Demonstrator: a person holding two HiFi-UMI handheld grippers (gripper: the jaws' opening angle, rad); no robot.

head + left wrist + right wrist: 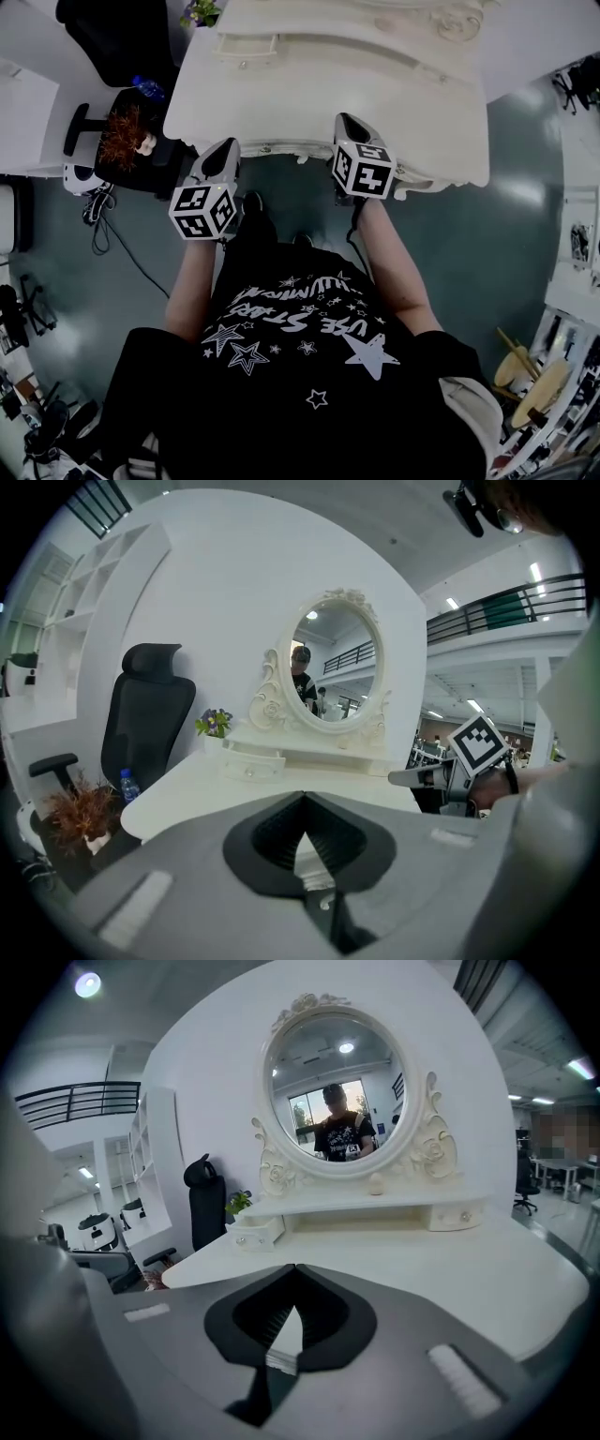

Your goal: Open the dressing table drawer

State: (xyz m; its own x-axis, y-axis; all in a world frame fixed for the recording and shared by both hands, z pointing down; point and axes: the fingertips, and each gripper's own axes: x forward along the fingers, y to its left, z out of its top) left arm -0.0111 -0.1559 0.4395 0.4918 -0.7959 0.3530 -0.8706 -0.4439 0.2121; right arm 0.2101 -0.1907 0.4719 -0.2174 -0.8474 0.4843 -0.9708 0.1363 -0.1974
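a white dressing table (328, 89) is set against a wall on a grey-green floor (511, 216), with an oval mirror (336, 1091) raised above a low shelf. the left gripper (227, 145) and the right gripper (345, 119) are held out ahead of the body on extended forearms, side by side and apart, both tipped slightly downward just at the table's front edge. both pairs of jaws are seen brought together, with nothing between them. a small drawer (251, 1233) is seated at the shelf's left end, well beyond both grippers. a black chair (117, 37) is crowded near the table's left side, while open floor is left at its right.
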